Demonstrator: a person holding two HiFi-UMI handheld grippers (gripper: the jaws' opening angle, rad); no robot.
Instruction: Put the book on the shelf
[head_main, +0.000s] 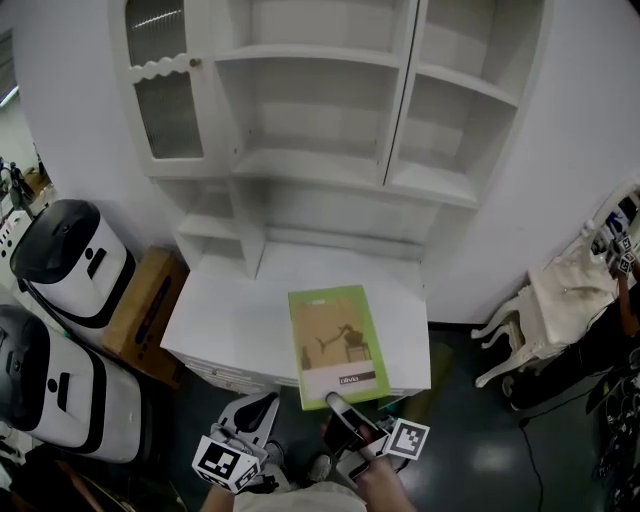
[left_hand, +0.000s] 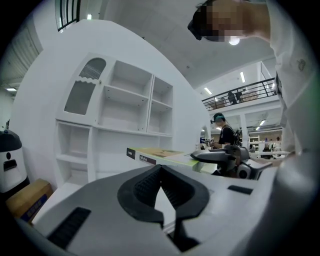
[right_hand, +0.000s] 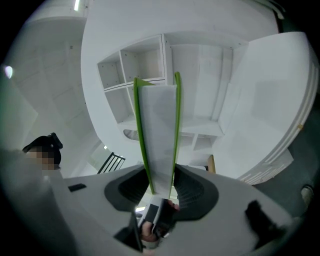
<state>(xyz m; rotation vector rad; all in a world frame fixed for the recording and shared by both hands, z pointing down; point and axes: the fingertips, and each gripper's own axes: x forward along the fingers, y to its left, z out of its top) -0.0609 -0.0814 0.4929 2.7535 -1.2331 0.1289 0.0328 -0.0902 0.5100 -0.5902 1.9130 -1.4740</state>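
Currently the book (head_main: 333, 345) is not on any shelf: it is held out flat, cover facing up, over the front part of the white counter (head_main: 240, 310) at the foot of the white shelf cabinet (head_main: 330, 110), and its near edge reaches past the counter's front edge. The right gripper (head_main: 338, 403) holds it by this near edge. In the right gripper view the two dark pads press on the green covers from both sides, with the white page block of the book (right_hand: 159, 145) standing between them, so the right gripper (right_hand: 161, 187) is clamped on the book. From the left gripper view the book (left_hand: 155, 156) looks about level and seems to be lifted clear of the counter, with the cabinet's back panel showing under it. The left gripper (head_main: 258, 408) is low at the left, in front of the counter and apart from the book. In its own view the tips of the left gripper (left_hand: 160, 172) meet each other and nothing is between them, so it is closed and empty. Left of the cabinet stand two white machines with dark tops (head_main: 70, 260), and a cardboard box (head_main: 145, 310) lies between them and the counter.
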